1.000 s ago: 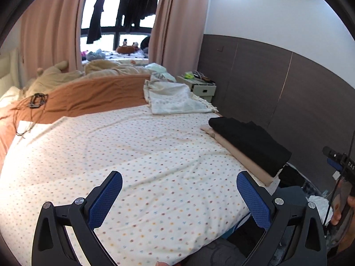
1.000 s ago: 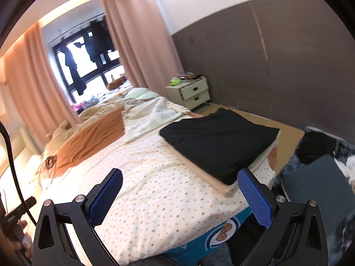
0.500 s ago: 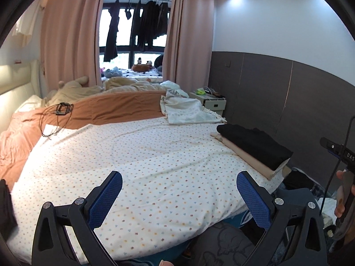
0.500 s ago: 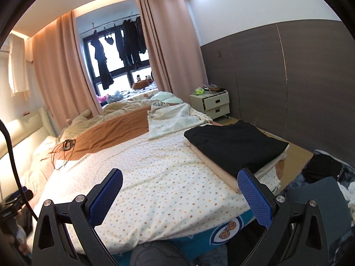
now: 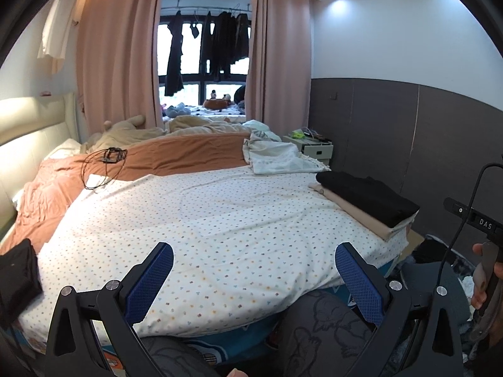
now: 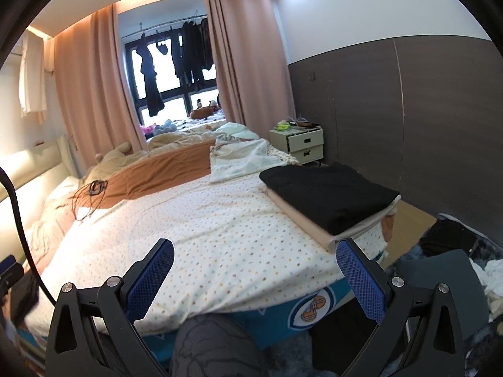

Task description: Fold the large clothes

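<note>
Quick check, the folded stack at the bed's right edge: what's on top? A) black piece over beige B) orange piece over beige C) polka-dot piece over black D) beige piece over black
A: the black folded garment lies on top of the beige folded piece, whose edge shows underneath along the stack's near side.

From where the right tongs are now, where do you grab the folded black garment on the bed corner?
Take the black garment at its near corner edge, where it overhangs the beige one beneath. Come in low from the foot of the bed with the right tongs, one finger under the black layer only. It lies flat, so a top pinch would likely bunch it.
</note>
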